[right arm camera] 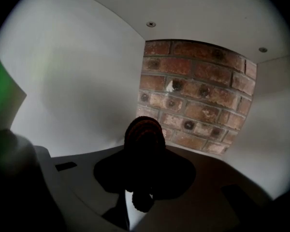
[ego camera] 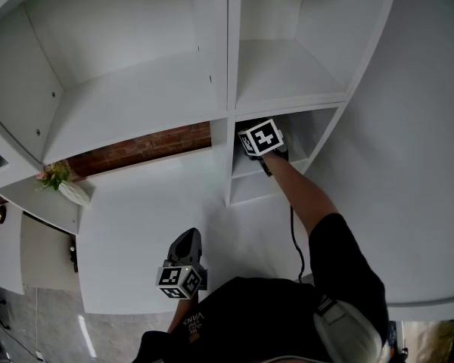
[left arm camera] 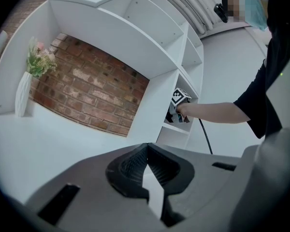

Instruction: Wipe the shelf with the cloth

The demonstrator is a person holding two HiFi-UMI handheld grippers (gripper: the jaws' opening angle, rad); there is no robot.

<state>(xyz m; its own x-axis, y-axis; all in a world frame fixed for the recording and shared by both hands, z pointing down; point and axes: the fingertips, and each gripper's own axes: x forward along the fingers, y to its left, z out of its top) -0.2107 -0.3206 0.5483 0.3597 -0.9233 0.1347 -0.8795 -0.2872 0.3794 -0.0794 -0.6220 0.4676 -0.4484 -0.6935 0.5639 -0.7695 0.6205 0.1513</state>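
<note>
The white shelf unit (ego camera: 219, 89) has a small cubby (ego camera: 251, 188) low on its right side. My right gripper (ego camera: 263, 139) reaches into this cubby; only its marker cube and the arm behind it show in the head view. In the right gripper view, that gripper (right arm camera: 144, 151) is shut on a dark knitted cloth (right arm camera: 144, 134), which bulges out ahead of the jaws toward the cubby's brick back (right arm camera: 198, 95). My left gripper (ego camera: 186, 242) hangs low over the wide white ledge (ego camera: 151, 203), its jaws (left arm camera: 146, 151) shut with nothing between them.
A white vase with flowers (ego camera: 64, 186) stands at the ledge's left end, before a strip of brick wall (ego camera: 147, 146). A black cable (ego camera: 293, 237) runs down from the right gripper. A blurred green patch (right arm camera: 0, 91) sits at the left edge of the right gripper view.
</note>
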